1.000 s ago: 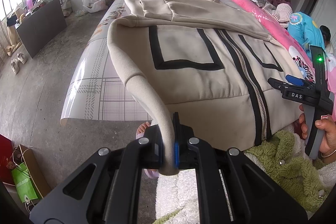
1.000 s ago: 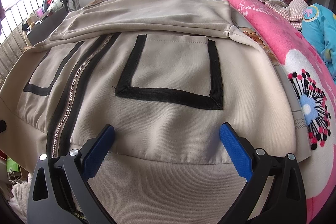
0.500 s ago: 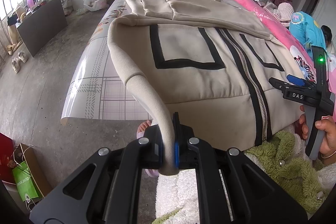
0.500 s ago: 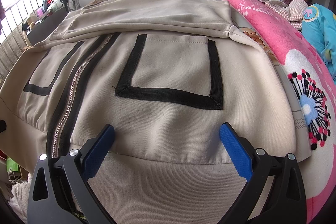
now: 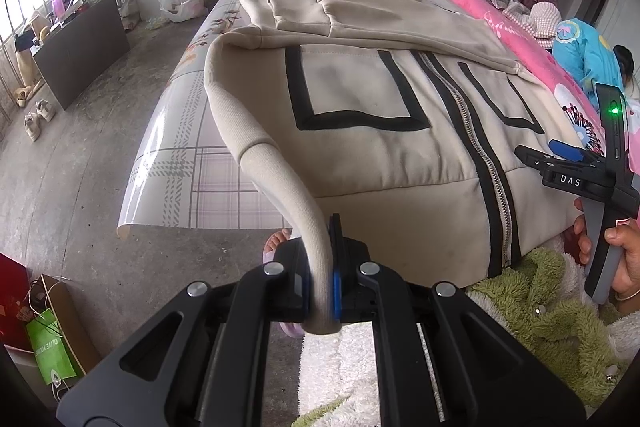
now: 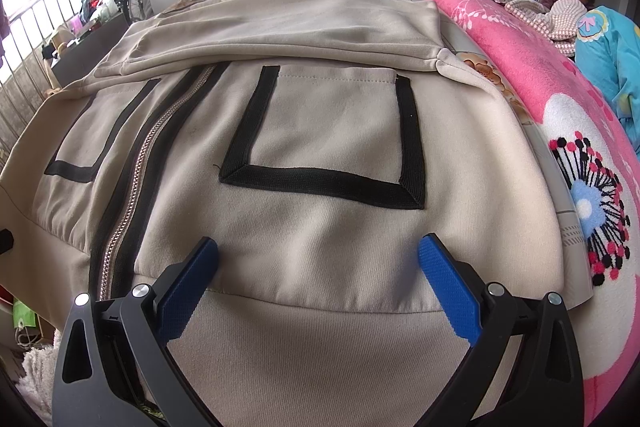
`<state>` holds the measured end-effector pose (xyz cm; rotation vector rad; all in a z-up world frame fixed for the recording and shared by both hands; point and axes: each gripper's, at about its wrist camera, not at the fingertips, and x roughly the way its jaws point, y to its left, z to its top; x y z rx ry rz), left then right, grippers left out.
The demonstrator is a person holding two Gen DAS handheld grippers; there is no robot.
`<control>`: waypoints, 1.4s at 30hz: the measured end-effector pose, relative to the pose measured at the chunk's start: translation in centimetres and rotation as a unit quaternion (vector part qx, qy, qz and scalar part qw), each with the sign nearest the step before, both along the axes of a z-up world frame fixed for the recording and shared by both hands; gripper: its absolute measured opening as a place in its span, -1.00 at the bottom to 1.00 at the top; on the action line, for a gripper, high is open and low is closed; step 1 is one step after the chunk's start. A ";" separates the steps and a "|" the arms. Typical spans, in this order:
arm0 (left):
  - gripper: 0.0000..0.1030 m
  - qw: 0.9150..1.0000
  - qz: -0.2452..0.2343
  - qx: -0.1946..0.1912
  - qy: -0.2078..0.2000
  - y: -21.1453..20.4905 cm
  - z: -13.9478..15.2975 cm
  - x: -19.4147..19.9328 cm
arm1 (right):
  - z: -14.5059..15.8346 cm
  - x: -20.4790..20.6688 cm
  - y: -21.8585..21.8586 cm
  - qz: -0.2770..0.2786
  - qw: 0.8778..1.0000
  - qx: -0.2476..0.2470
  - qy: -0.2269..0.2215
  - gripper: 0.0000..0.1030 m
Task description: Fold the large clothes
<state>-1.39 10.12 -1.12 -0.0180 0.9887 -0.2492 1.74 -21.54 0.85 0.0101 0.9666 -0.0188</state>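
Nothing is seen to have moved since the earlier frames: both claws and the garment are placed as before. The left claw [image 5: 320,287] is clamped on the ribbed hem edge [image 5: 280,183] of the beige zip-up jacket [image 5: 360,91], and that edge is lifted off the bed [image 5: 176,147] in an arc toward the camera. The jacket is laid front-up along the bed, with its collar at the far end, its sleeves folded across the chest, and its lower part hanging over the near edge. A black-trimmed pocket [image 6: 328,139] is seen on each side of the zipper [image 6: 132,183].

The right claw [image 6: 320,279] is held wide open, its blue pads [image 6: 448,283] standing above the fabric just over the hem seam, with nothing gripped between them. In the left wrist view it is seen at the right edge, held by a hand [image 5: 624,259].

A pink floral blanket [image 6: 540,95] is spread beside the jacket. A fluffy green and white garment [image 5: 540,311] is visible below the hem.
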 end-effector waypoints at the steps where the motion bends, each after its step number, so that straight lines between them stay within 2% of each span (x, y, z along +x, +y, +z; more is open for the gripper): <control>1: -0.86 1.000 0.000 0.000 0.000 0.0 0.0 0.0 | 0.0 0.0 0.0 0.000 1.000 0.000 0.000 0.88; 11: -0.86 1.000 -0.001 0.002 -0.002 0.0 0.0 0.0 | 0.1 0.0 -0.4 0.006 1.000 0.008 -0.002 0.88; 14: -0.86 1.000 -0.003 0.003 -0.003 0.0 0.0 0.0 | 0.4 -0.2 -0.9 0.010 1.000 0.024 -0.001 0.88; 17: -0.86 1.000 -0.004 0.002 -0.003 0.1 -0.1 0.0 | 1.1 -1.0 -2.3 -0.003 0.999 0.053 -0.010 0.88; 22: -0.86 1.000 -0.005 -0.001 -0.004 0.2 -0.1 0.0 | 2.8 -3.1 -5.7 -0.045 0.998 0.043 -0.030 0.88; 29: -0.86 1.000 -0.008 -0.007 -0.004 0.3 -0.4 0.1 | 3.3 -5.5 -9.6 -0.088 0.993 0.074 0.001 0.88; 31: -0.86 1.000 -0.009 -0.009 -0.004 0.3 -0.4 0.1 | 2.8 -6.0 -10.0 -0.090 0.991 0.098 0.015 0.88; 36: -0.86 1.000 -0.013 -0.010 -0.004 0.4 -0.4 0.2 | 1.4 -6.6 -10.2 -0.095 0.989 0.110 0.039 0.88; 42: -0.86 1.000 -0.014 -0.008 -0.004 0.3 -0.5 0.1 | 0.5 -6.6 -10.6 -0.096 0.983 0.148 0.053 0.88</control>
